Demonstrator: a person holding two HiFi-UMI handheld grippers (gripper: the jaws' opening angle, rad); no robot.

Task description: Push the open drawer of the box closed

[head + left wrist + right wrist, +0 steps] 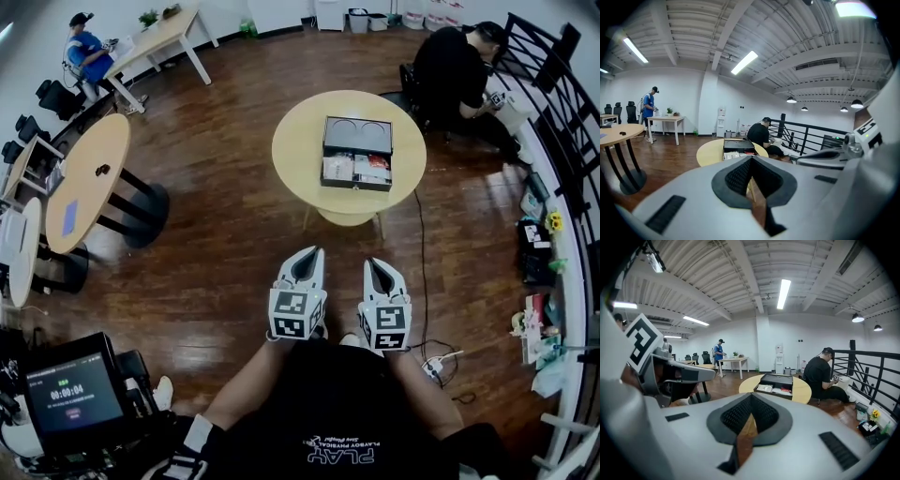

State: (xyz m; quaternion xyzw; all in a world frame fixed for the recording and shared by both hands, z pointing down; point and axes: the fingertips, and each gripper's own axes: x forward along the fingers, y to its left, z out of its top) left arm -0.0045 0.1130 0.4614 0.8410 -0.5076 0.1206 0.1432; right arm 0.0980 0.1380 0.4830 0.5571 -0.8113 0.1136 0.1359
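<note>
A black box (pixel 356 136) sits on a round wooden table (pixel 300 150) across the floor ahead of me. Its drawer (pixel 356 172) is pulled out toward me, with papers and small packets inside. Both gripper views show the box far off, in the left one (pixel 738 146) and in the right one (pixel 777 381). My left gripper (pixel 308 255) and right gripper (pixel 374 265) are held side by side near my body, well short of the table. Each has its jaws together with nothing between them, as its own view confirms, left gripper (pixel 751 160) and right gripper (pixel 751 397).
A person in black (pixel 457 64) sits just right of the table beside a black railing (pixel 562 103). Oval wooden tables (pixel 89 178) stand at the left, and a person in blue (pixel 87 52) is at a far desk. A screen device (pixel 73 394) is lower left. A cable (pixel 421 262) crosses the floor.
</note>
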